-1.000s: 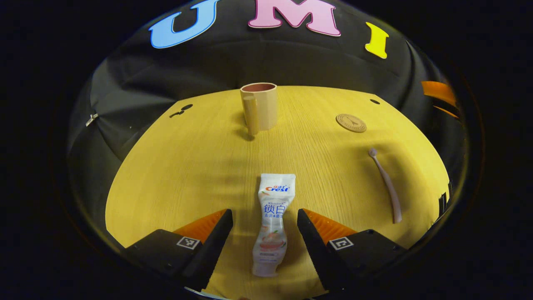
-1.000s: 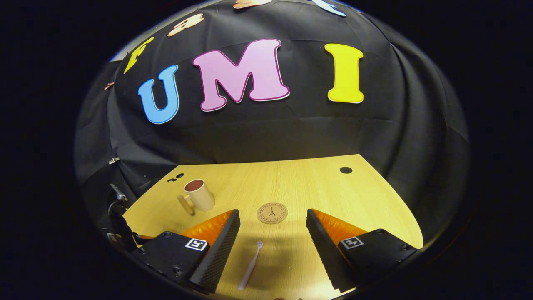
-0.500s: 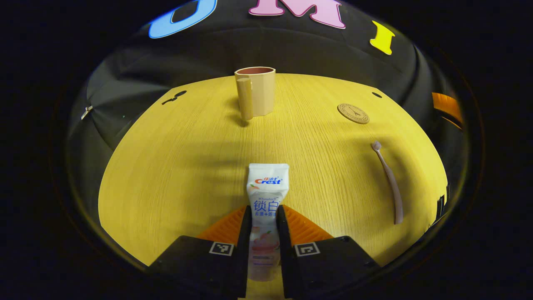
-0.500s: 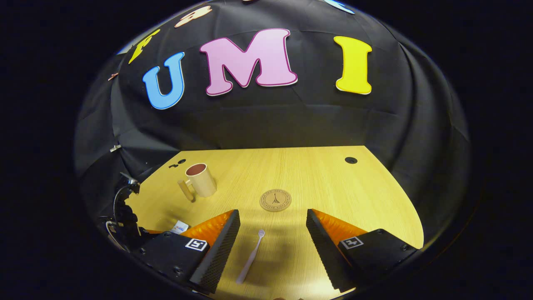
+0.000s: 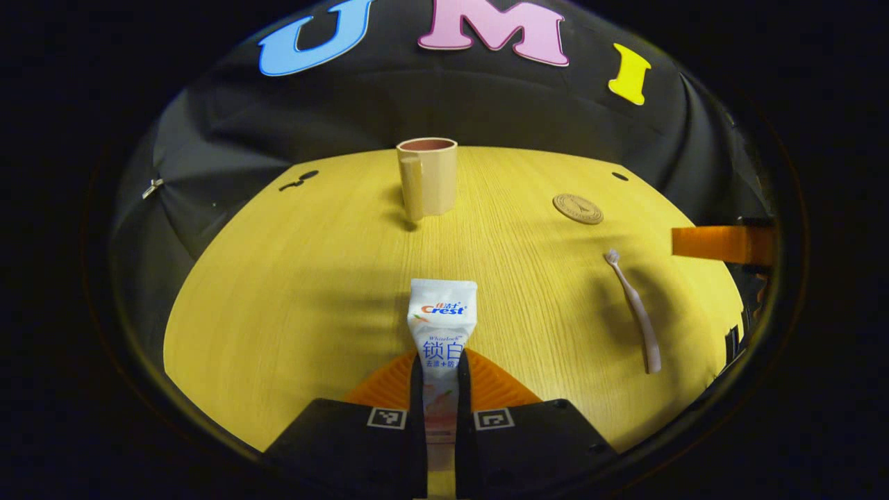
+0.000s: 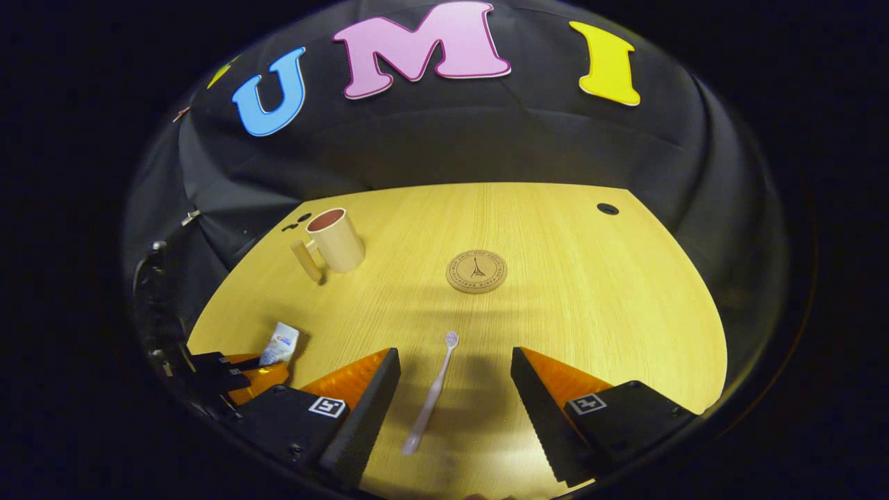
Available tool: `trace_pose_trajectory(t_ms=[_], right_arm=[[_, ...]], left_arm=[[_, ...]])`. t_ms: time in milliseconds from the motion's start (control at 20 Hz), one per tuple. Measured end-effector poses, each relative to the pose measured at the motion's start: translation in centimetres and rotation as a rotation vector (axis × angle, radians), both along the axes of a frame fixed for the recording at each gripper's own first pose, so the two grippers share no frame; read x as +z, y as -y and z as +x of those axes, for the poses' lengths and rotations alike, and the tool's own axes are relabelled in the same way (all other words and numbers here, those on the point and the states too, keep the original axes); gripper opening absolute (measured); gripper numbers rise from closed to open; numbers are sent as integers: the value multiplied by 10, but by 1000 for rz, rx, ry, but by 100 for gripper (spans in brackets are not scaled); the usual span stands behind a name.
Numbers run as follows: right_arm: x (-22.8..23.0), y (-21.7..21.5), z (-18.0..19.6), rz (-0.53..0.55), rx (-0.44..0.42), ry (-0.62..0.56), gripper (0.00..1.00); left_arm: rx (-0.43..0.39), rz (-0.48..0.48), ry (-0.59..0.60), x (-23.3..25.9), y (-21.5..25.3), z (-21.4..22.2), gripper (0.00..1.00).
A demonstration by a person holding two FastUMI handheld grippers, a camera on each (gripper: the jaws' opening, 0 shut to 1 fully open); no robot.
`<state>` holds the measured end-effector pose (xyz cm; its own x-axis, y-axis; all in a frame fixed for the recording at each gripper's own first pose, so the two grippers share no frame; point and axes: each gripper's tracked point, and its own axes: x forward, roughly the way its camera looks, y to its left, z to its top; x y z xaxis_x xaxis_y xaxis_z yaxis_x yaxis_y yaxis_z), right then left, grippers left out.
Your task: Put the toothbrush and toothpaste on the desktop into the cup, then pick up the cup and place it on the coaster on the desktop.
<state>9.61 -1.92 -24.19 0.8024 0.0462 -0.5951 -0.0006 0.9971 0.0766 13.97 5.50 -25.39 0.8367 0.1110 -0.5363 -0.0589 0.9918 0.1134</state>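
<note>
The wooden desk (image 5: 292,292) spreads out ahead of me, and up at twelve o'clock in my left gripper view the cup (image 5: 428,175) stands upright, handle turned my way. My left gripper (image 5: 440,396) is clamped on the toothpaste (image 5: 440,326), both fingers pressing its lower half while the flat crimped end pokes forward toward the cup. Over in my right gripper view, my right gripper (image 6: 455,389) hangs spread wide above the desk, gripping nothing, and the toothbrush (image 6: 430,399) lies flat between its fingers, bristle end pointing to twelve o'clock, touching neither finger. The coaster (image 6: 476,271) sits bare beyond the brush head, still at twelve o'clock, well apart from the cup at ten o'clock. The toothpaste tip shows at eight o'clock there, in the left gripper's hold.
</note>
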Motion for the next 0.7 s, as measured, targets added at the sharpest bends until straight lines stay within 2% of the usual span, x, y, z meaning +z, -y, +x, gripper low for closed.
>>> trace_pose_trajectory(t_ms=[50,150,250,300,350,500,650,700], right_arm=[[-11,-1,1,2,-11,-28,99],[-33,-3,-3,2,-29,-105,99],[-55,-3,-8,-5,-54,-177,99],[-65,-3,-11,-24,-56,-202,99],[-71,-1,-15,-46,-57,-213,99],[-79,-1,-19,-93,-57,-224,99],[-80,-4,-17,-98,-78,-217,98],[-80,-4,-13,-92,-101,-211,94]], left_arm=[[4,-22,10,3,0,-2,20],[8,-58,32,8,1,-1,20],[3,-17,46,12,0,-2,21],[-6,-20,58,14,1,-2,16],[-12,-36,66,15,1,-1,20],[-24,-51,77,21,2,-2,20],[-38,-13,102,32,2,-8,20],[-46,1,111,36,5,-10,21]])
